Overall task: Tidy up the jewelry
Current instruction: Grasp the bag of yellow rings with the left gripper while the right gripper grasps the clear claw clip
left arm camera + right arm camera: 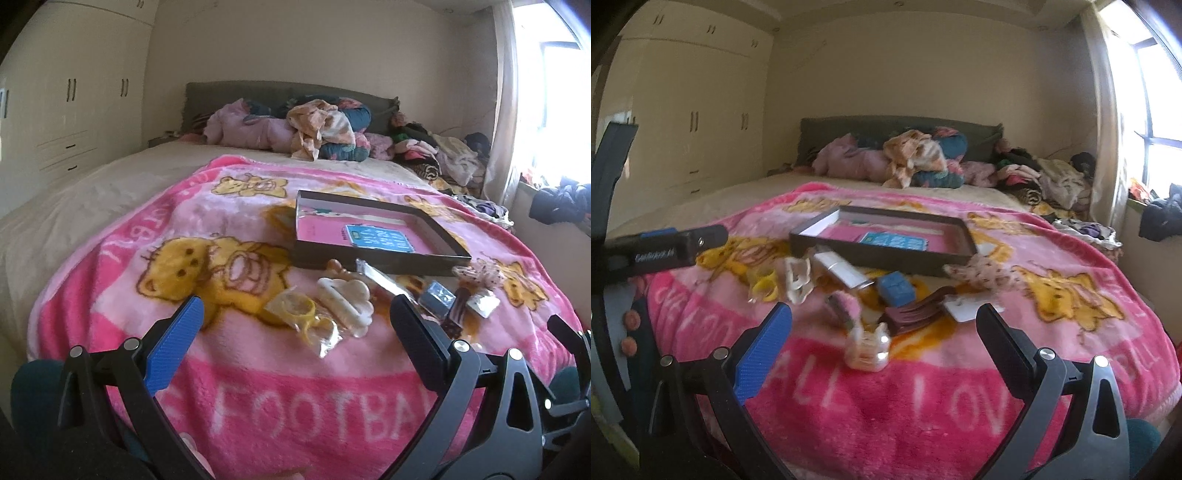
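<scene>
Left wrist: left gripper (295, 325) spread wide, empty, poised over blanket (110, 295). Cream hair claw (345, 299) and yellow ring packet (295, 312) lie just in front of the open box (369, 254).

Right wrist: right gripper (884, 332) spread, empty. Brown hair claw (916, 312) and blue case (895, 288) near box (879, 254). Advice: take 1 item squarely, lift clear over the box rim.

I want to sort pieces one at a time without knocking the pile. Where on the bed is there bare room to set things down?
Free: the blanket left of the yellow ring, the near strip with the lettering, and the beige sheet beyond. The box floor looks mostly bare. Crowded: the strip before the box, from the white claw clip to the brown claw clip.
</scene>
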{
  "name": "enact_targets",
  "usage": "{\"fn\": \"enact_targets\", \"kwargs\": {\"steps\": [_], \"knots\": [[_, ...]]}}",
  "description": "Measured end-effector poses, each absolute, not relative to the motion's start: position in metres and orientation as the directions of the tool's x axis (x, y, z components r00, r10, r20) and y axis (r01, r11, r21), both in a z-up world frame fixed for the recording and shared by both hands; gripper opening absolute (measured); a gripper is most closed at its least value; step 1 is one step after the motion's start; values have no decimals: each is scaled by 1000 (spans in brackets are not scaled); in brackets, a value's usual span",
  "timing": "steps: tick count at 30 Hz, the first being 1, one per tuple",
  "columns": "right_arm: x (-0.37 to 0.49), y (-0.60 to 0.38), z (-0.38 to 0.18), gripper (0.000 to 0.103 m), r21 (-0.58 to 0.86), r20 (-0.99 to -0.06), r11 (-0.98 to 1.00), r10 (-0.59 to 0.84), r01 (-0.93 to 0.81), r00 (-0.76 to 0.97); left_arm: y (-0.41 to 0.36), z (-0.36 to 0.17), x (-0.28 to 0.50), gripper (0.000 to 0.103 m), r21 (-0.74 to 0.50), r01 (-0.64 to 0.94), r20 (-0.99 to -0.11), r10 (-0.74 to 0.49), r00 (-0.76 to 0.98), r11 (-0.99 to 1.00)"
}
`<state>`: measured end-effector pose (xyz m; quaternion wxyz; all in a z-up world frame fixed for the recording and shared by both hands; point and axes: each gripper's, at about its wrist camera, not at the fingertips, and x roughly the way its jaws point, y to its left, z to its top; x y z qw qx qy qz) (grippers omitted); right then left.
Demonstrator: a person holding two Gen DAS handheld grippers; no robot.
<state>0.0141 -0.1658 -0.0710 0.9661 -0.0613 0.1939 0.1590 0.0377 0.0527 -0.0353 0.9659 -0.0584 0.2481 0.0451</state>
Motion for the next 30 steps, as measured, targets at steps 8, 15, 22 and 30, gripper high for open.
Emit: {"fn": "enact_targets", "kwargs": {"steps": [8,15,22,30], "knots": [[33,-149,-82,97,-56,-441,926,311,-372,842,70,-53,59,92,-77,-135,-554,70,830,988],[57,-148,-95,97,-23,-486,936,297,-351,822,76,-66,77,92,-115,-116,-590,27,807,987],[74,-156,-112,97,19,-542,943,289,-332,789,74,-85,101,92,-170,-81,-636,-46,770,982],[81,-158,-125,75,48,-582,931,321,-362,747,77,-107,122,85,-293,-56,-682,-168,712,954]]}}
